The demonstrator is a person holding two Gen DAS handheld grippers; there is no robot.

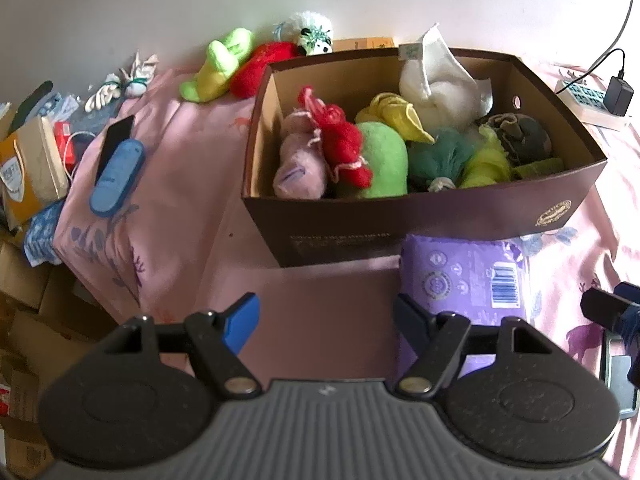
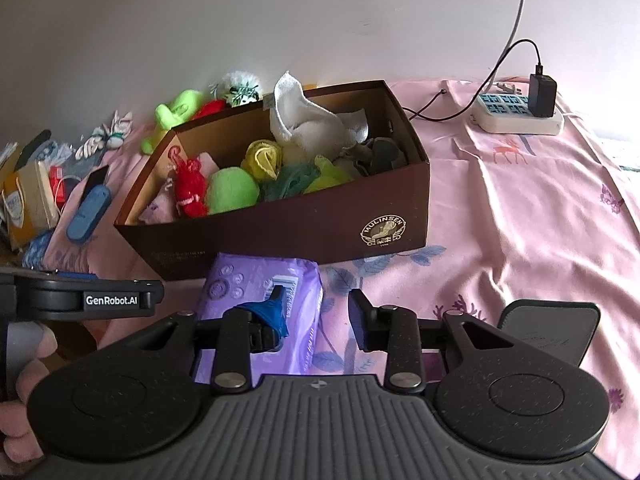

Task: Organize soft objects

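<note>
A brown cardboard box [image 1: 420,216] [image 2: 280,232] stands on the pink bedsheet and holds several soft toys and cloths, among them a red knit piece [image 1: 340,136], a green plush [image 1: 380,156] and a white cloth [image 1: 436,80]. A neon green plush [image 1: 218,66], a red plush [image 1: 260,66] and a white panda plush [image 1: 312,34] lie behind the box. A purple soft pack [image 1: 464,276] [image 2: 260,300] lies in front of it. My left gripper [image 1: 324,316] is open and empty before the box. My right gripper [image 2: 316,312] is open, with the pack's right edge between its fingers.
A blue case [image 1: 116,176] and a black card lie at the sheet's left edge. Cardboard boxes and clutter [image 1: 28,168] sit lower left. A white power strip [image 2: 516,114] with a black charger lies at the far right. A dark phone [image 2: 548,328] lies near my right gripper.
</note>
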